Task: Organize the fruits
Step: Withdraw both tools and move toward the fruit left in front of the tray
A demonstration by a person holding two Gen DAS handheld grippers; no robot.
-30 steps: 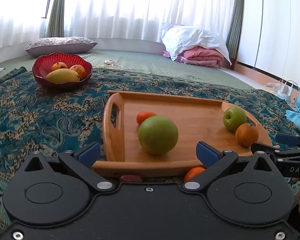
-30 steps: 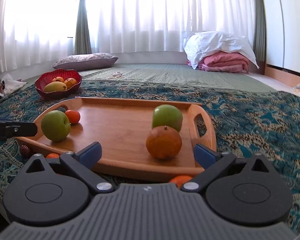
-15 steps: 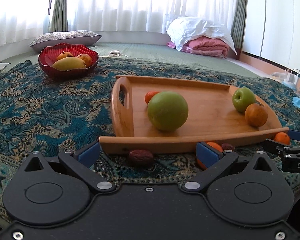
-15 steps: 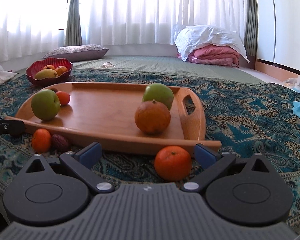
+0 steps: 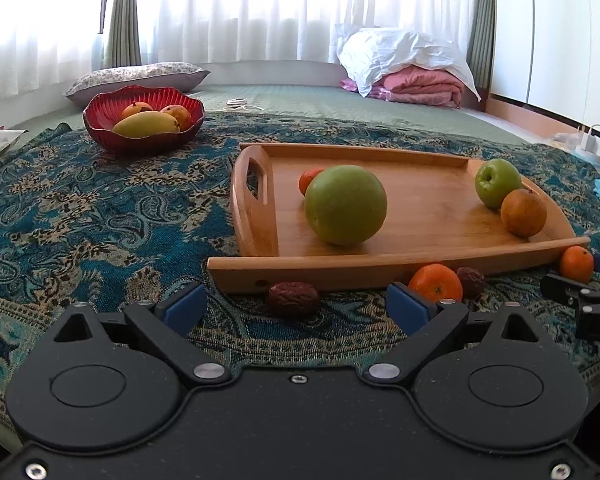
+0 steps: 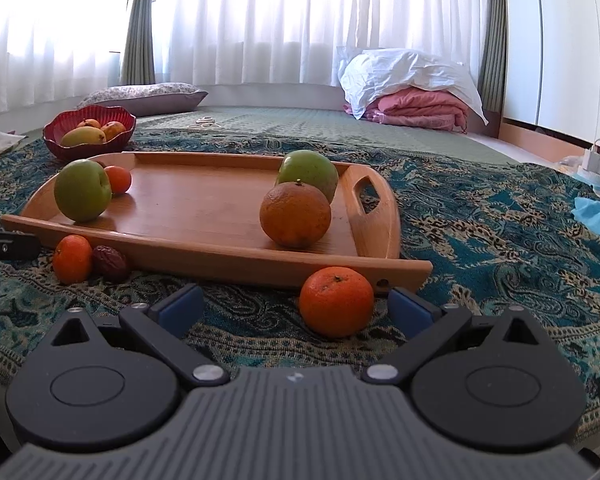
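**Both jaws wide over loose fruit in front of the tray**

The left gripper (image 5: 296, 304) sits low in the left wrist view, its jaws wide but closing; a dark date (image 5: 293, 299) lies between the blue pads on the patterned cloth (image 5: 100, 216), touched by neither; a small mandarin (image 5: 436, 282) sits just beside the right-hand pad, with a second date (image 5: 470, 281) touching it.

The right gripper (image 6: 296, 308) also stands with jaws wide apart in the right wrist view; a mandarin (image 6: 336, 301) rests on the cloth between its pads, nearer the right-hand one, with a gap on each side; nothing is gripped.

The wooden tray (image 5: 420, 268) fills the middle of both views; it carries a large green fruit (image 5: 345, 205), a green apple (image 5: 497, 183), a dull orange (image 5: 523, 213) touching that apple, and a small mandarin partly hidden behind the large green fruit.

A red bowl (image 5: 140, 142) with mangoes stands in the upper left, well apart from the tray.

At the right edge of the left wrist view the other gripper's finger shows the letters "DA"; the rest is cut off.
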